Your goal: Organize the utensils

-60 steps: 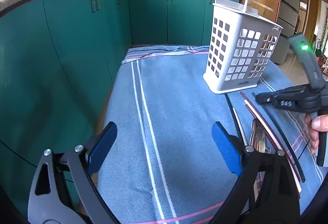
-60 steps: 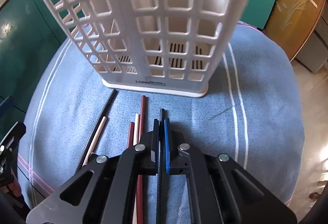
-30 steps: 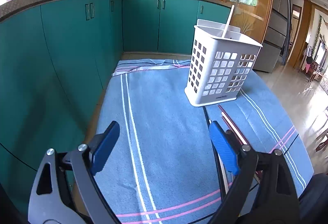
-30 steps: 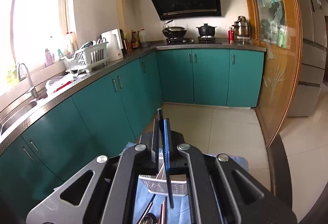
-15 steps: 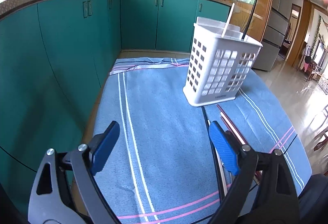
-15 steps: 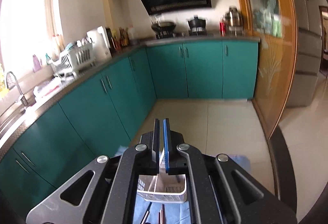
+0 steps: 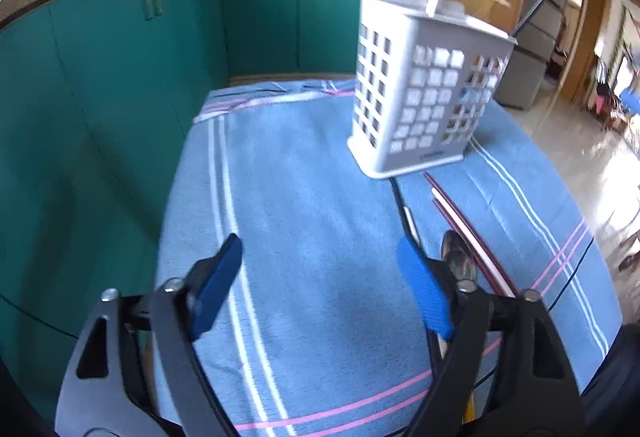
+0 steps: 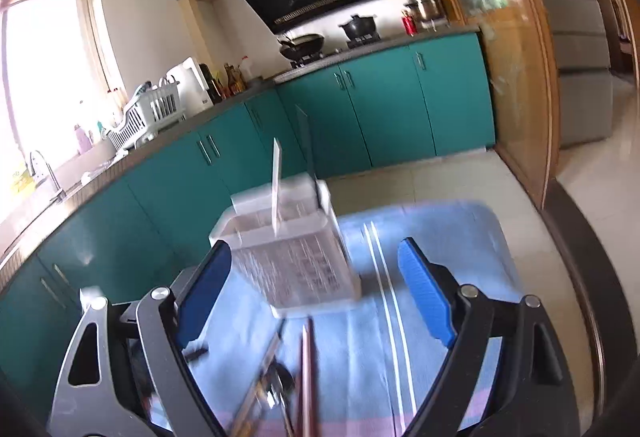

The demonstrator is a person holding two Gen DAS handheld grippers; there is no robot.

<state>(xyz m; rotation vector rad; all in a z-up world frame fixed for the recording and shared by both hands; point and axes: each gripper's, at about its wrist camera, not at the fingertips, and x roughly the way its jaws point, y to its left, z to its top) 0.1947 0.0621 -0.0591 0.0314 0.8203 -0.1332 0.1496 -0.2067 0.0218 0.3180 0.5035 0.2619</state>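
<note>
Left wrist view: left gripper (image 7: pixel 320 277) spread wide, empty, above the blue cloth (image 7: pixel 304 197); white caddy (image 7: pixel 428 93) ahead-right holds two chopsticks; loose chopsticks (image 7: pixel 460 225) and spoon (image 7: pixel 456 257) lie just right of its right finger, long axes toward the caddy; bare cloth lies left.

Right wrist view (blurred): right gripper (image 8: pixel 316 289) agape, empty; caddy (image 8: pixel 292 253) ahead; chopsticks (image 8: pixel 306 369) directly below, lengthwise, so probably this arm's pick.

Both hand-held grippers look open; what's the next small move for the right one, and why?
Probably lower the open right hand-held gripper onto the dark red chopstick lying on the blue striped cloth. It holds nothing, and the white slotted plastic utensil basket holds only two sticks, with others lying loose.
</note>
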